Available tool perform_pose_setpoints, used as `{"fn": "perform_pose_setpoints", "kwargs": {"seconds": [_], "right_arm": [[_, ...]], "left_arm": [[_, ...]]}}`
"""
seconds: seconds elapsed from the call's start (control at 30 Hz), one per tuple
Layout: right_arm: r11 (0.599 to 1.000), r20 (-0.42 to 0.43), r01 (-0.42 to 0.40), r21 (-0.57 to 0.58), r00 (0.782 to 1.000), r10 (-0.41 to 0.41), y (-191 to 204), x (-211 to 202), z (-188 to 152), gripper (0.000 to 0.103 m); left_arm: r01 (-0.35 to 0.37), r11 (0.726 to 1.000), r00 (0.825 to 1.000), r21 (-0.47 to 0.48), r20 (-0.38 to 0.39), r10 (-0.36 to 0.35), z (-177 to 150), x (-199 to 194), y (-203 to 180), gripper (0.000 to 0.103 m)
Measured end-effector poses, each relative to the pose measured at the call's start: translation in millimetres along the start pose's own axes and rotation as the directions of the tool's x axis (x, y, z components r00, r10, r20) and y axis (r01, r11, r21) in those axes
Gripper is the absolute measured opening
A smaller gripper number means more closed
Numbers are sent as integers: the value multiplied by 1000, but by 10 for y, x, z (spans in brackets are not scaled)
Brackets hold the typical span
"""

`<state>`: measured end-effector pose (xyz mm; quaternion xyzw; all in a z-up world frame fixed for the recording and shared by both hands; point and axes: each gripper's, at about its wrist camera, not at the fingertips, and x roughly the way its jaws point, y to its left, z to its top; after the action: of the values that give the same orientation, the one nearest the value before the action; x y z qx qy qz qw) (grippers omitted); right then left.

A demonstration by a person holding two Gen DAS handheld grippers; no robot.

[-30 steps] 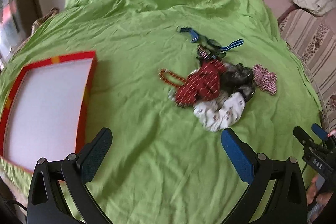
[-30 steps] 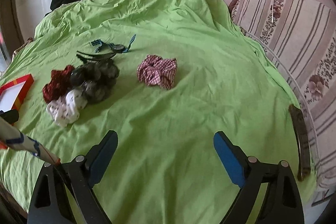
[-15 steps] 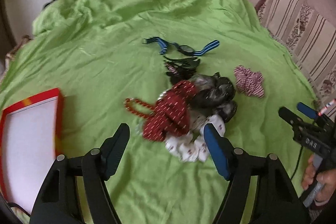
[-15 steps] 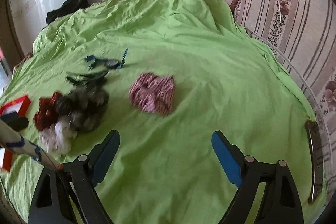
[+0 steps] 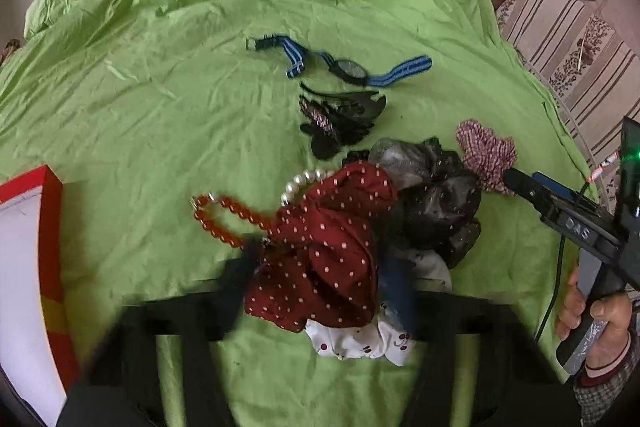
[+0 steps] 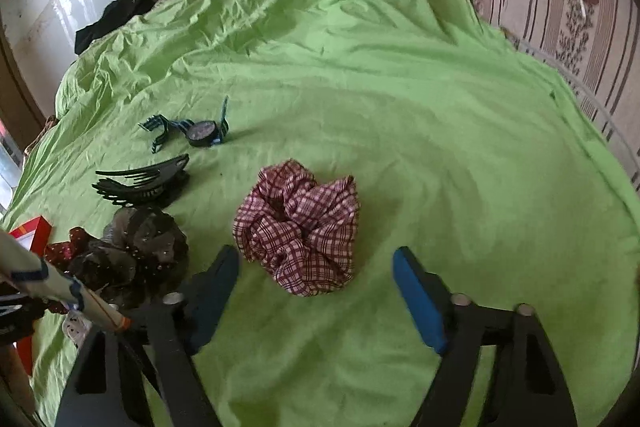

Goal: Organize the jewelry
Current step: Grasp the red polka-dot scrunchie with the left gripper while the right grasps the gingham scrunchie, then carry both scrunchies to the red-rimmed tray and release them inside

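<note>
A pile of accessories lies on the green sheet [image 5: 160,87]. My left gripper [image 5: 320,267] is open and blurred, its fingers on either side of the dark red dotted scrunchie [image 5: 328,239]. An orange bead bracelet [image 5: 224,219], a pearl strand [image 5: 304,181], a white scrunchie [image 5: 360,339] and a black scrunchie [image 5: 440,203] lie around it. My right gripper [image 6: 316,283] is open, just short of the red checked scrunchie [image 6: 298,227]. A blue-strapped watch [image 6: 200,133] and black hair clips [image 6: 140,183] lie beyond.
A red-rimmed box [image 5: 24,267] with a white inside sits at the left edge of the bed. A striped sofa [image 6: 560,7] stands to the right. Black cloth [image 6: 112,19] lies at the far end by the wall.
Both grippers have moved forward. The left one has come down over the red dotted scrunchie; the right one has closed in on the checked scrunchie.
</note>
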<state>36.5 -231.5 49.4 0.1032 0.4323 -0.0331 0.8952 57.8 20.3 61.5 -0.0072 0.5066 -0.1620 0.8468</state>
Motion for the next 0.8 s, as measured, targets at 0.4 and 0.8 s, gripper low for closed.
{"fn": "perform_pose_setpoints", "kwargs": {"seconds": [0.4, 0.8], "right_arm": [[987, 23, -130, 90, 991, 129, -158, -526, -52, 6], [969, 62, -233, -86, 969, 239, 708, -1329, -222, 6]], "left_arm": [[81, 993, 989, -84, 134, -69, -227, -993, 149, 7], [-49, 971, 970, -233, 220, 102, -858, -1960, 1117, 8]]}}
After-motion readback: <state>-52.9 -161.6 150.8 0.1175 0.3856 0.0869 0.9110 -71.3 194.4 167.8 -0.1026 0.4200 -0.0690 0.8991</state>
